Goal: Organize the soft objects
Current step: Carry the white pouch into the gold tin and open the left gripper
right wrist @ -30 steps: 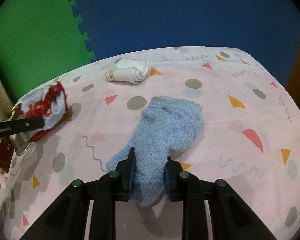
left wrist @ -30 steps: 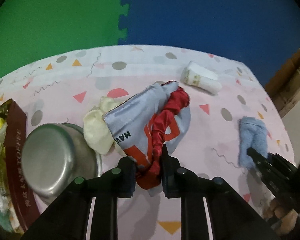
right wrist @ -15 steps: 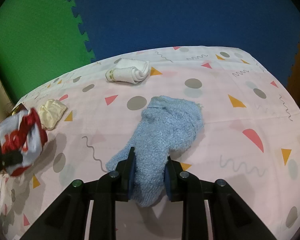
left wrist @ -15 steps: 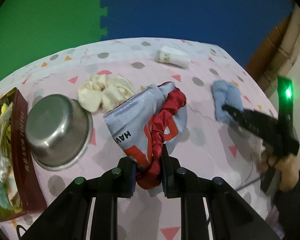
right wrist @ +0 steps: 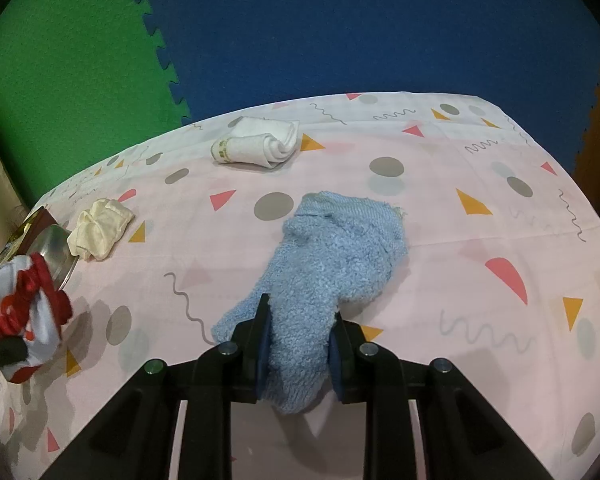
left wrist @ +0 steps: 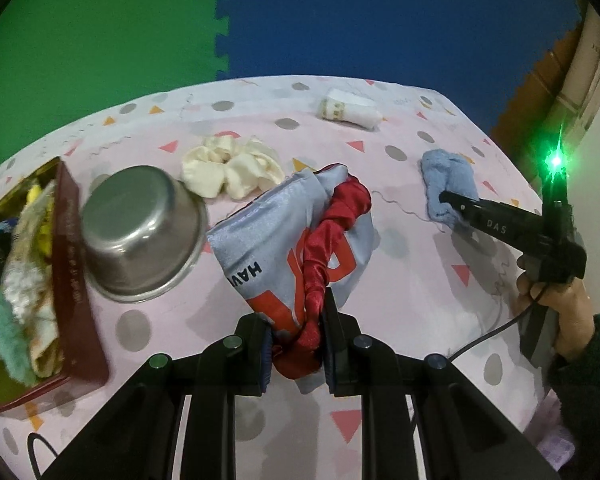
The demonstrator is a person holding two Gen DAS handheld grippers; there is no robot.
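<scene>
The left gripper (left wrist: 296,344) pinches the twisted red end of a grey and red cloth bag (left wrist: 300,236), held up off the pink tablecloth (left wrist: 400,280). The right gripper (right wrist: 300,354) is clamped on the near end of a fluffy blue sock (right wrist: 340,252), the rest of which lies on the tablecloth.

Since a second ago the bag has been carried back from over the steel bowl (left wrist: 140,232), so the cream cloth (left wrist: 232,168), then half hidden behind the bag, shows whole just beyond the bowl. The right gripper and sock have not shifted.

The bag reads "HAV" in dark letters (the rest is folded under), with large orange letters I cannot make out. The right gripper's side, seen from the left camera, reads "DAS". The red tin (left wrist: 72,264) just left of the bowl, full of soft things, carries pale lettering too blurred to read. A rolled white towel (left wrist: 350,110) lies well beyond the bowl, toward the far edge.
</scene>
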